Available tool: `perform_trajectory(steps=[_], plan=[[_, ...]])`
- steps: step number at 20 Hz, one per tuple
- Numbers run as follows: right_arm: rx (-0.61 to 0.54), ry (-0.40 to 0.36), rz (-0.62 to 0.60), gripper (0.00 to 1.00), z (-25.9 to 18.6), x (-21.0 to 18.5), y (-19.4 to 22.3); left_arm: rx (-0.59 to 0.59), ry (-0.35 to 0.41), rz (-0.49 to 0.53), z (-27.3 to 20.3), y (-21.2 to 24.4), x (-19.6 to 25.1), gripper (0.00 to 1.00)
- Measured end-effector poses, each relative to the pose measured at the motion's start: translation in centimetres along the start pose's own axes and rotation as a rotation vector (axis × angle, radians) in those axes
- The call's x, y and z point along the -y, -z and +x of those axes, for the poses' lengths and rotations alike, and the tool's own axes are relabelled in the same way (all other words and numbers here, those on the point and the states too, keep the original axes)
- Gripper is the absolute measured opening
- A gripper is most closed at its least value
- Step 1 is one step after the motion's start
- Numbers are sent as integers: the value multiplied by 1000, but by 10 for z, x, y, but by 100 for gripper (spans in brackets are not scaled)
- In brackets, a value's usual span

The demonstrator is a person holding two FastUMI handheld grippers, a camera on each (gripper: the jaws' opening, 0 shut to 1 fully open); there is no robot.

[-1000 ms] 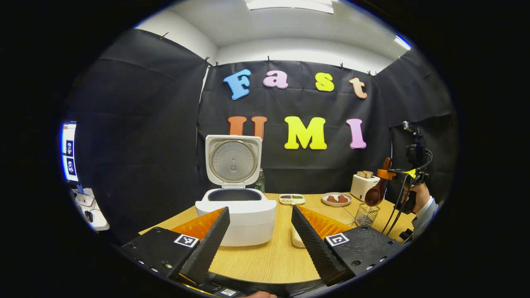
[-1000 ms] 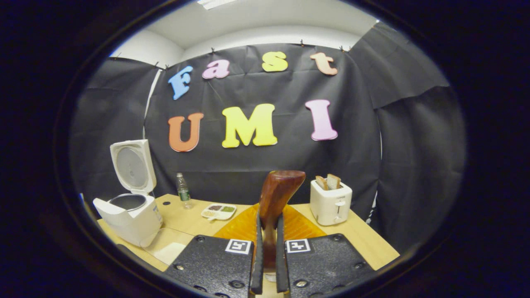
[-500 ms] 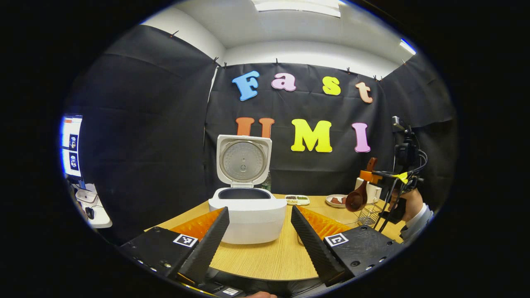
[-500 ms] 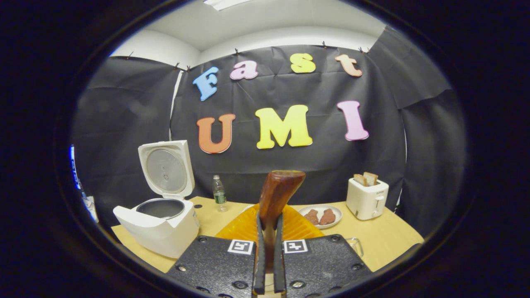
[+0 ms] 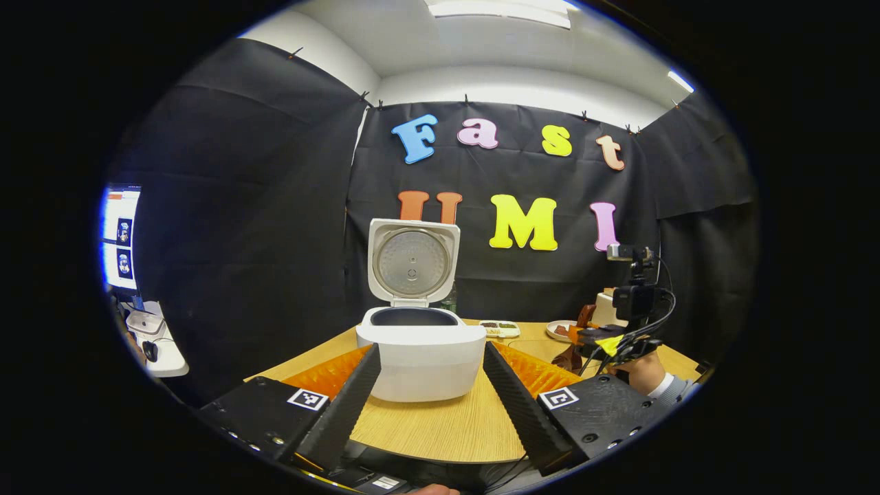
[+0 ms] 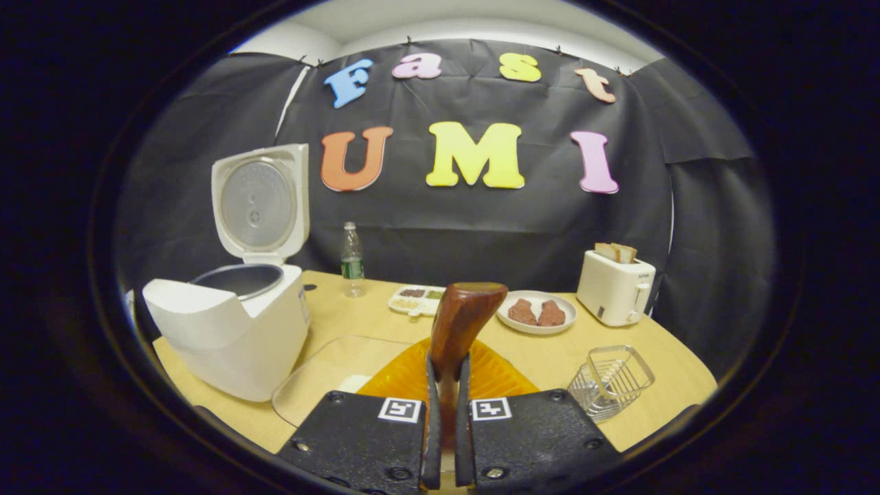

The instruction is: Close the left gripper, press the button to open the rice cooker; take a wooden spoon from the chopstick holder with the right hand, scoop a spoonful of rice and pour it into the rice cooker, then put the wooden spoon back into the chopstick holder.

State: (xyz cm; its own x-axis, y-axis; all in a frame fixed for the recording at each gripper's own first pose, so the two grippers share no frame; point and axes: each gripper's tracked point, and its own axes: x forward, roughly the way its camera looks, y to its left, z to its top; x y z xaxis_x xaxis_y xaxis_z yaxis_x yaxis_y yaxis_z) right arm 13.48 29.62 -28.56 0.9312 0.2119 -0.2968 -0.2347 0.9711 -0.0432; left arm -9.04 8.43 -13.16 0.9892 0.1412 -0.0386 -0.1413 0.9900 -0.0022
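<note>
The white rice cooker (image 5: 423,361) stands with its lid (image 5: 412,261) raised and the dark inner pot showing. My left gripper (image 5: 432,346) is open just in front of it, holding nothing. In the right gripper view the cooker (image 6: 227,337) is at the left. My right gripper (image 6: 445,364) is shut on the handle of the wooden spoon (image 6: 462,320), which sticks up and forward above a clear dish (image 6: 323,371) with some white rice. The wire chopstick holder (image 6: 608,381) stands to the right. In the left gripper view, the right gripper (image 5: 595,340) hovers low at the right.
A white toaster (image 6: 614,292) with bread, a plate of meat (image 6: 536,313), a small divided tray (image 6: 416,300) and a water bottle (image 6: 352,258) stand along the back of the wooden table (image 6: 357,323). A hand (image 5: 643,371) holds the right gripper. A monitor (image 5: 120,234) glows at the far left.
My right gripper has come down and tipped toward the table with the spoon; the dish and the wire holder now show below it. My left gripper stays open and has drifted slightly.
</note>
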Motion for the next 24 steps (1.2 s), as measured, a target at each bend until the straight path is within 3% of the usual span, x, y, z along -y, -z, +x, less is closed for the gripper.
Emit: perform_trajectory(steps=[5,10,19,24], plan=[[-134,-123,264,13,-10,-16,19,-18,0,-18,3,5,1,97],[-176,-232,415,13,-7,-40,17,-17,7,-16,1,3,6,97],[-80,-202,641,12,16,-16,14,-35,11,5,4,8,8,97],[4,-199,862,12,4,17,-9,-41,-1,16,5,9,4,97]])
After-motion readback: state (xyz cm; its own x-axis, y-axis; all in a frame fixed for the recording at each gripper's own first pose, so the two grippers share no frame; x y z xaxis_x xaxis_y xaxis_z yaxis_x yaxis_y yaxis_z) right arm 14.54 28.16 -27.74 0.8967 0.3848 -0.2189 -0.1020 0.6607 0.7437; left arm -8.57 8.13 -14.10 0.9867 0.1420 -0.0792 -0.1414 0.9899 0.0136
